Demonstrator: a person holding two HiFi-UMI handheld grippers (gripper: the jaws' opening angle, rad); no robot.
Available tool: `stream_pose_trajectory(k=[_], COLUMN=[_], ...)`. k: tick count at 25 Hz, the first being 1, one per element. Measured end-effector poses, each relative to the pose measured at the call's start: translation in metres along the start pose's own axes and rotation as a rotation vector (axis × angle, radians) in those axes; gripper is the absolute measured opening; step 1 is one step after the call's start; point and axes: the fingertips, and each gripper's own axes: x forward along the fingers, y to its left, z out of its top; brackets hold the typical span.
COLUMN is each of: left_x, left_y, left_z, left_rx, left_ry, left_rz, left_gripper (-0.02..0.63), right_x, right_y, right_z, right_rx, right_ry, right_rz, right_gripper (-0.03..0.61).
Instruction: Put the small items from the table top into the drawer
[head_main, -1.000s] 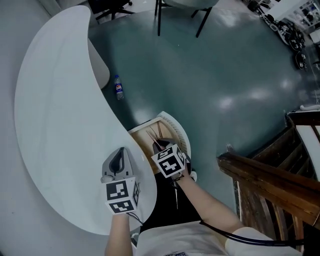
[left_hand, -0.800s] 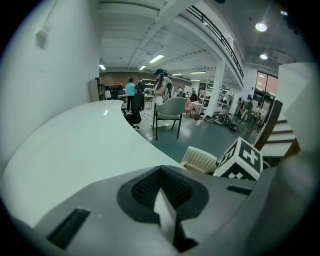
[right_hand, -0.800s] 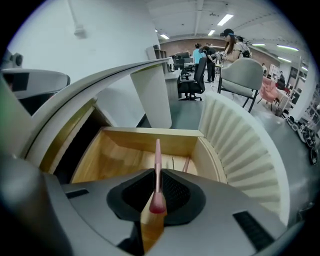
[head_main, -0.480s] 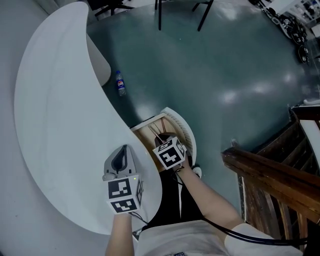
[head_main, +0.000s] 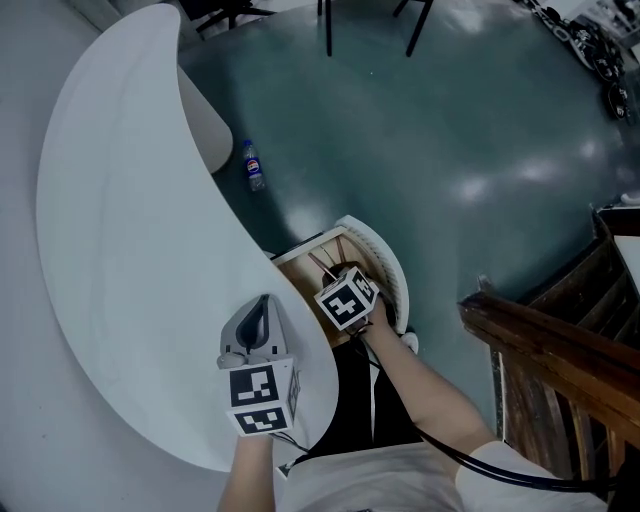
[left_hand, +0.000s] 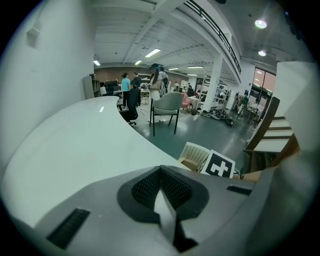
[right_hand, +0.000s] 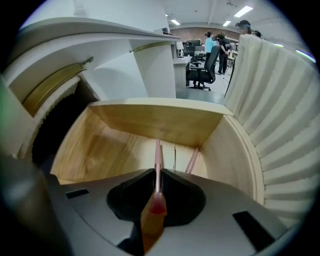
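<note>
My right gripper (right_hand: 157, 172) is shut on a thin pink stick (right_hand: 157, 160) and points down into the open wooden drawer (right_hand: 150, 117). The stick's tip hangs just above the drawer floor. A second pink stick (right_hand: 192, 161) and a thin dark item (right_hand: 175, 157) lie on that floor. In the head view the right gripper (head_main: 338, 280) sits over the drawer (head_main: 300, 268), beside the edge of the white curved table (head_main: 120, 200). My left gripper (head_main: 262, 302) rests above the table top near its edge, shut with nothing in it (left_hand: 161, 172).
The drawer's white ribbed front (head_main: 390, 270) curves round its right side. A plastic bottle (head_main: 254, 166) lies on the green floor under the table's edge. A dark wooden railing (head_main: 550, 340) stands at the right. Chairs and people are far off across the room.
My right gripper has sunk lower into the drawer with the pink stick still in its jaws. The left gripper has kept its place over the table.
</note>
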Motion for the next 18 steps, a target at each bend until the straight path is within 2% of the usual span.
stream_pose_trajectory(k=[18], left_x=[0.002], left_y=[0.000], left_z=[0.003], left_rx=[0.014], left_ry=[0.005], left_rz=[-0.027], left_gripper=[0.023], right_x=[0.019], right_y=[-0.003], right_z=[-0.005], right_rx=[-0.030], right_ry=[0.058], right_rz=[-0.023], right_gripper=[0.060])
